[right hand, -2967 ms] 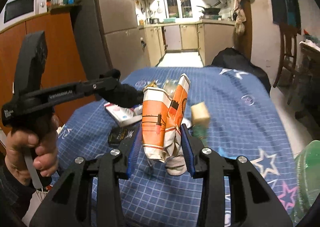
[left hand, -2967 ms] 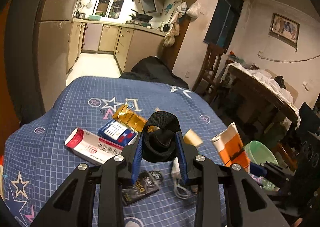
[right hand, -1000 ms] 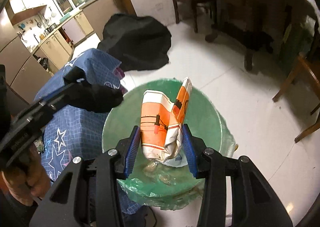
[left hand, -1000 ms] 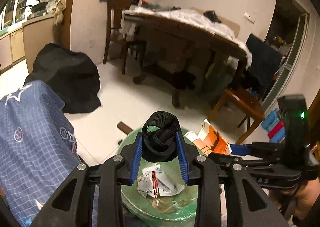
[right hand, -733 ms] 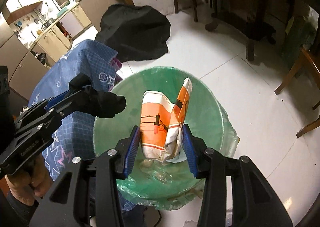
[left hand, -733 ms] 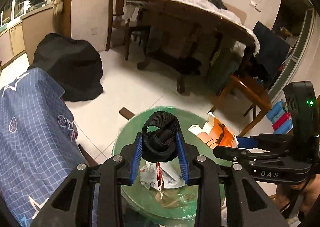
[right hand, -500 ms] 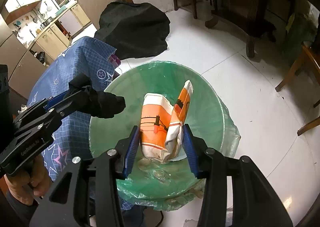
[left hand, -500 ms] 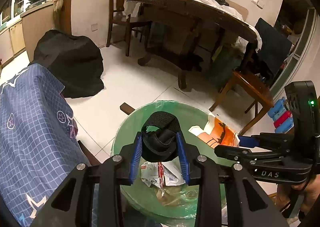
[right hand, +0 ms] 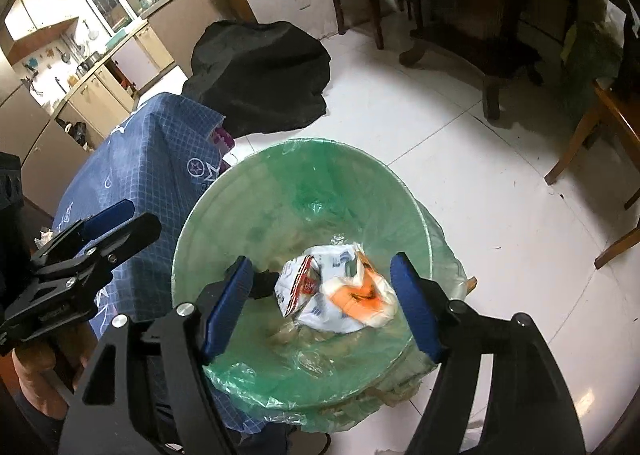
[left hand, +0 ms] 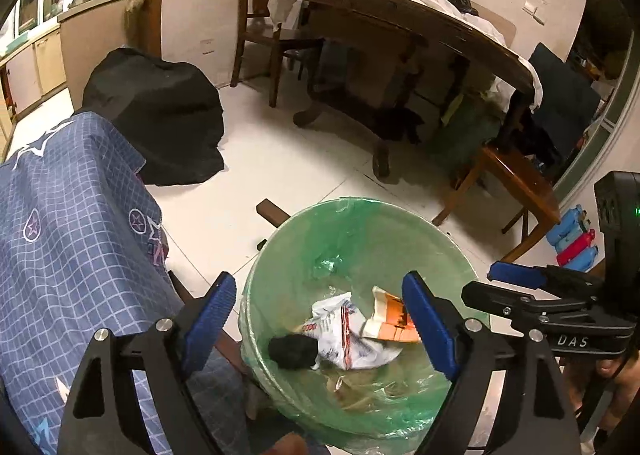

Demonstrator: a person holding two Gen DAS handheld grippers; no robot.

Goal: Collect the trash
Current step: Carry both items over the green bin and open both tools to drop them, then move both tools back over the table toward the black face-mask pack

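White tiled floor (left hand: 256,183) bears a green-lined bin (left hand: 400,215).

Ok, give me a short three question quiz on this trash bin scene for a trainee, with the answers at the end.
1. True or false: the left claw is clamped on the black strap.
2. Which lies inside the green-lined bin? A) a glass bottle B) the orange and white carton C) a shoe
3. Fill in: the cloth beside the bin is ____ with a star pattern.

Key: 1 false: both the left claw and the right claw have just been opening, nothing is between their pads, and the strap lies in the bin. 2 B. 3 blue.
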